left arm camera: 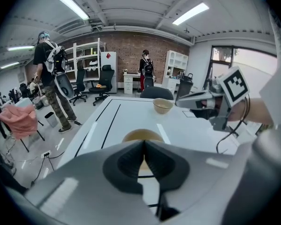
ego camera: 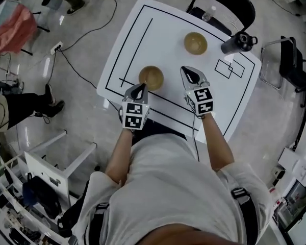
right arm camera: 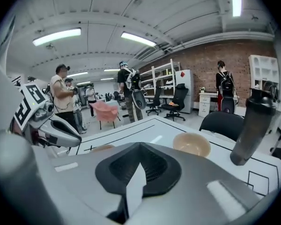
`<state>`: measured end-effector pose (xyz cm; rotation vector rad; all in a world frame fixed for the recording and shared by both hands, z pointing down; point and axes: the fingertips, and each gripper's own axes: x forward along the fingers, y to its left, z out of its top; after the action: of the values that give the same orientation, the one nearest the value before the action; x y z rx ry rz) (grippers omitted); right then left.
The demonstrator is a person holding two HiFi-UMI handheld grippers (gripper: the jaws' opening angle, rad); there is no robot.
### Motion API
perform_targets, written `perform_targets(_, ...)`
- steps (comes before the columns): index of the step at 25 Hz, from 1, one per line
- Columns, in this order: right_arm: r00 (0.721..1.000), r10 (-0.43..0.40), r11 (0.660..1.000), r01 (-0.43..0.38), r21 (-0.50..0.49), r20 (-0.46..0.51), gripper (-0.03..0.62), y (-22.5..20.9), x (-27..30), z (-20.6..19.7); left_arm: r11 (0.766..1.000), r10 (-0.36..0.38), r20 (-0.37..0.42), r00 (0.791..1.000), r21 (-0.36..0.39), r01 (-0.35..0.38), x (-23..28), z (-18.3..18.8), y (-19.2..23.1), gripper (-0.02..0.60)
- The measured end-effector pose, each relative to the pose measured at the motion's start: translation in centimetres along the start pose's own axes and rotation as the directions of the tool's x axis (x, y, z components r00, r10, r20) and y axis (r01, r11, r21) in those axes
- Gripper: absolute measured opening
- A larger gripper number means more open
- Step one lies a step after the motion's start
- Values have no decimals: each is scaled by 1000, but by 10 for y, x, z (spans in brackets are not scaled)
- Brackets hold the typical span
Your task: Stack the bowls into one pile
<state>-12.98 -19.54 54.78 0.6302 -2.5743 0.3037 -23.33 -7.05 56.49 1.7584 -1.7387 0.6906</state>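
Tan bowls sit apart on the white table (ego camera: 137, 34): the near bowl (ego camera: 151, 77) just ahead of the left gripper (ego camera: 139, 89), the far bowl (ego camera: 195, 43) beyond the right gripper (ego camera: 190, 74), near a dark bottle (ego camera: 237, 42). Both grippers hover with jaws pressed together, holding nothing. I'd judge the first pick is at hand, which calls for a gripper to open over a rim.

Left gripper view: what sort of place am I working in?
Probably a shared office or lab workspace: a brick back wall, rolling office chairs and white shelving units.
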Motion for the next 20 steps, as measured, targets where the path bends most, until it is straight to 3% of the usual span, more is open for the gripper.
perform_targets(3, 999, -32, 999, 32, 21, -10, -2, 20, -13, 0, 999, -33, 9, 999, 14, 32, -12, 1, 3, 3)
perform_targets(11, 996, -59, 998, 60, -15, 60, -2, 74, -19, 47, 995, -86, 77, 993, 56, 81, -33, 27, 28, 3)
perform_targets(20, 979, -204, 979, 202, 36, 33, -2, 108, -47, 43, 983, -160, 36, 987, 95, 156, -40, 16, 46, 3)
